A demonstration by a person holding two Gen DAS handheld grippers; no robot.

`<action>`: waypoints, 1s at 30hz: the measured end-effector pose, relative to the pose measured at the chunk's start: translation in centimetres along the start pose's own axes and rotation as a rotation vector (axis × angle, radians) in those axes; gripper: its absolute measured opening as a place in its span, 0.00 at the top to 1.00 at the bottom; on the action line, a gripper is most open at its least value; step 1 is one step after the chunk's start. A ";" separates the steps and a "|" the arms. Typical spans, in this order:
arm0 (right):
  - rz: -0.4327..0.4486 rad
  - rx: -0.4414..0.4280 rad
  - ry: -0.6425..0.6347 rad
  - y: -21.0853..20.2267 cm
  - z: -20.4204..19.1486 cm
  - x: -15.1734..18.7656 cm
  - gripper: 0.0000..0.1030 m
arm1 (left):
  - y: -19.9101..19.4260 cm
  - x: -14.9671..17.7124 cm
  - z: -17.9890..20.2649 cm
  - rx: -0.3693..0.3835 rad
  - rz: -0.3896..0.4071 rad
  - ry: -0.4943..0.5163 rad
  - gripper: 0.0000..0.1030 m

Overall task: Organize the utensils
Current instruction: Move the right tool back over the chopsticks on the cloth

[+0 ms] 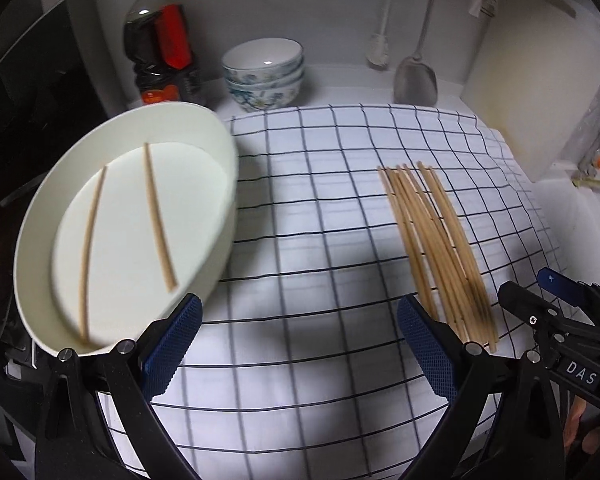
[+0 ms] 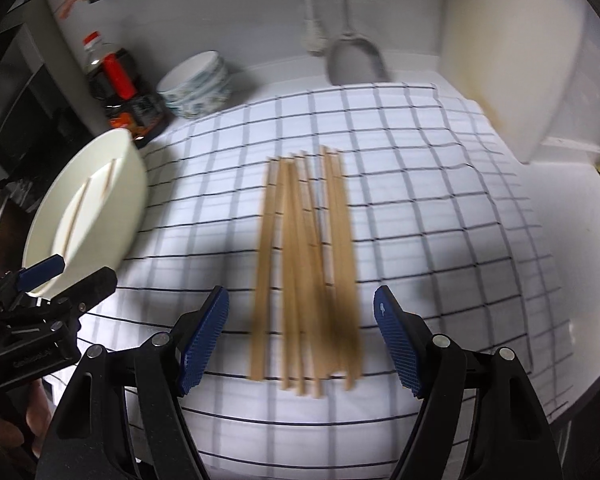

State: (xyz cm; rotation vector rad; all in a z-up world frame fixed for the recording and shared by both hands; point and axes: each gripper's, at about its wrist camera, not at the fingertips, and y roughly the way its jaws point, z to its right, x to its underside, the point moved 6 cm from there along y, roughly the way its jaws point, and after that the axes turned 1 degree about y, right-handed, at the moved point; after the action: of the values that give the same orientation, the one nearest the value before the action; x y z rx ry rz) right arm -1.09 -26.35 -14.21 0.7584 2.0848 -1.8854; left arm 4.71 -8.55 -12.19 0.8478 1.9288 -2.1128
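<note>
Chopsticks lie on cloth between open right gripper jaws, untouched

Both tongs, the left tongs and right tongs, have black slotted arms with silver rivets and blue knurled pads, and white "DAS" lettering marks the right one's side.

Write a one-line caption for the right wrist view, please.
Open right gripper above a pile of chopsticks on a checked cloth.
</note>
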 end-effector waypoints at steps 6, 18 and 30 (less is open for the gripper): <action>-0.007 0.041 0.013 1.1 3.7 0.4 0.31 | 2.5 0.0 2.2 0.000 -0.020 -0.008 0.07; 0.026 0.061 -0.025 4.9 5.9 -0.1 0.31 | 7.3 0.2 3.8 -0.015 -0.033 -0.074 0.07; 0.037 0.062 -0.035 7.0 6.4 -0.2 0.31 | 9.2 0.4 4.9 -0.030 -0.037 -0.073 0.07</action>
State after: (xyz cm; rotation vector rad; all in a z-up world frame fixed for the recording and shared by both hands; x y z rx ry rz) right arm 1.63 -32.35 -21.07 0.7658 1.9865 -1.9373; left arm 7.34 -14.57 -20.33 0.7248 1.9485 -2.0988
